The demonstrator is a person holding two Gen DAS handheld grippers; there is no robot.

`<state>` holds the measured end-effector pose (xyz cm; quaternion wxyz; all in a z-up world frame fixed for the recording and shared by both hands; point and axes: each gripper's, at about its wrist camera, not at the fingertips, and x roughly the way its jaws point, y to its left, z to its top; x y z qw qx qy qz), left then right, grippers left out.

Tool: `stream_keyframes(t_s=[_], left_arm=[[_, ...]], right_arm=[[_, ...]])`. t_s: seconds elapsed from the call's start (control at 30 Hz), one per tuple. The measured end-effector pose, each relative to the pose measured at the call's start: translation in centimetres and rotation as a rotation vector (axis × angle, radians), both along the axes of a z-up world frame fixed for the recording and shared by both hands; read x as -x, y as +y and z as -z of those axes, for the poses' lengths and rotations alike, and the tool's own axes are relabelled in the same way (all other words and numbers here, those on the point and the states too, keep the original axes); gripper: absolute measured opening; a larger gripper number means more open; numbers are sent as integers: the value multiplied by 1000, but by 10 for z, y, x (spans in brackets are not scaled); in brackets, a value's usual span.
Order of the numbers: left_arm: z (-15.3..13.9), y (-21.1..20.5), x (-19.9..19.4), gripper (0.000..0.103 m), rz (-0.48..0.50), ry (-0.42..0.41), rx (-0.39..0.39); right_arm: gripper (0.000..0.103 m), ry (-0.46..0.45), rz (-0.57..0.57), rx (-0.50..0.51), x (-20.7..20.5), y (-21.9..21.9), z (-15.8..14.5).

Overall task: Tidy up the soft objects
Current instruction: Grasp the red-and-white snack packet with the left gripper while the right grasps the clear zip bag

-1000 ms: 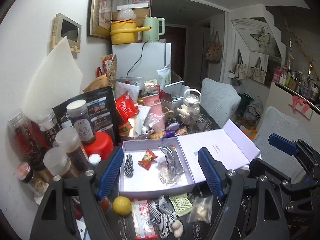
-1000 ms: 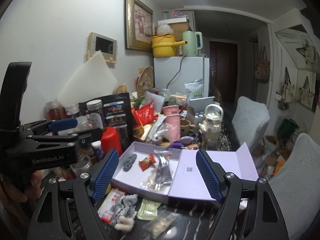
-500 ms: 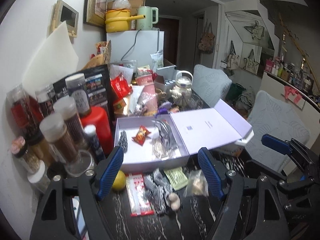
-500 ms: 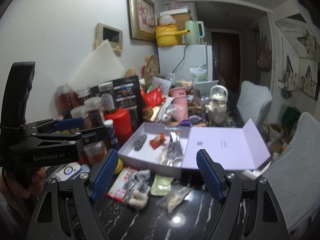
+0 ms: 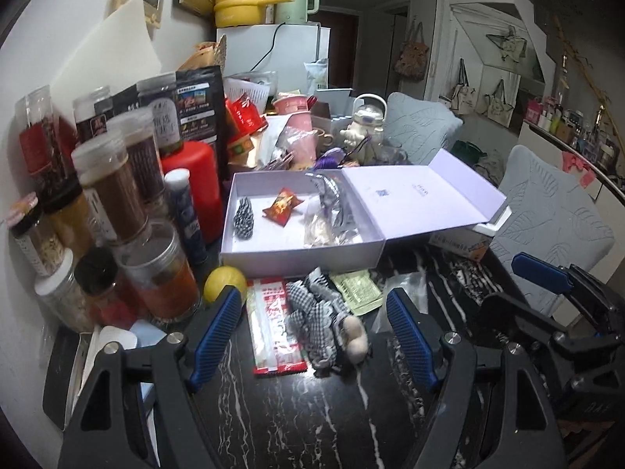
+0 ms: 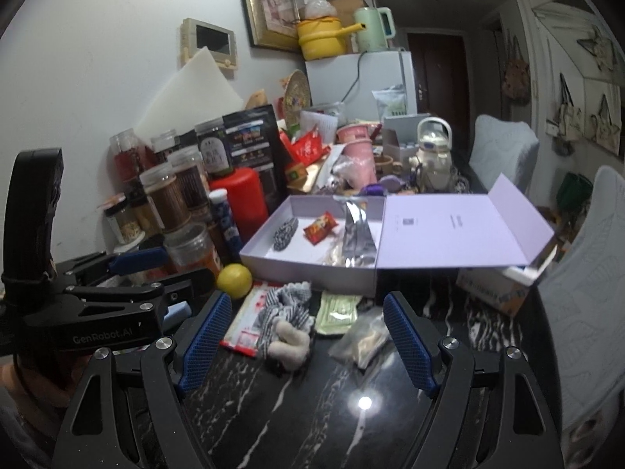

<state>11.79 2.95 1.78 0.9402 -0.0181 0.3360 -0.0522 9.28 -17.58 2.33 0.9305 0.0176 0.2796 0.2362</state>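
Checked cloth (image 5: 316, 312) on marble table (image 5: 297, 422), 6 o'clock of lilac box (image 5: 300, 258) | left gripper (image 5: 312, 336) released (empty) | right gripper (image 6: 304, 342) released

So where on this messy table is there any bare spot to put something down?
Bare spots: the black marble table nearest the grippers, and the lavender box floor between its checkered roll and red packet. Crowded: the jars by the wall, and the packets along the box's front.

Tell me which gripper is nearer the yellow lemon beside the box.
Left. The left gripper has its left finger right beside the lemon; the right gripper sits further to the lemon's right.
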Motion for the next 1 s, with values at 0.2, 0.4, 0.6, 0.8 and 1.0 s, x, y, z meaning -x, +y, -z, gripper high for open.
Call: stream_keyframes(t_s=[0.2, 0.4, 0.6, 0.8, 1.0], left_arm=[[29, 11, -10, 77, -19, 81, 28], [63, 21, -30, 77, -79, 160, -3], [92, 26, -51, 77, -110, 218, -15], [117, 27, -72, 77, -112, 285, -26], [137, 29, -92, 77, -109, 362, 7]], right_arm=[[81, 56, 11, -10, -10, 0, 21], [81, 103, 48, 36, -23, 3, 43], [81, 117, 79, 80, -36, 5, 56], [81, 174, 106, 108, -58, 4, 78], [91, 242, 142, 139, -82, 2, 99]])
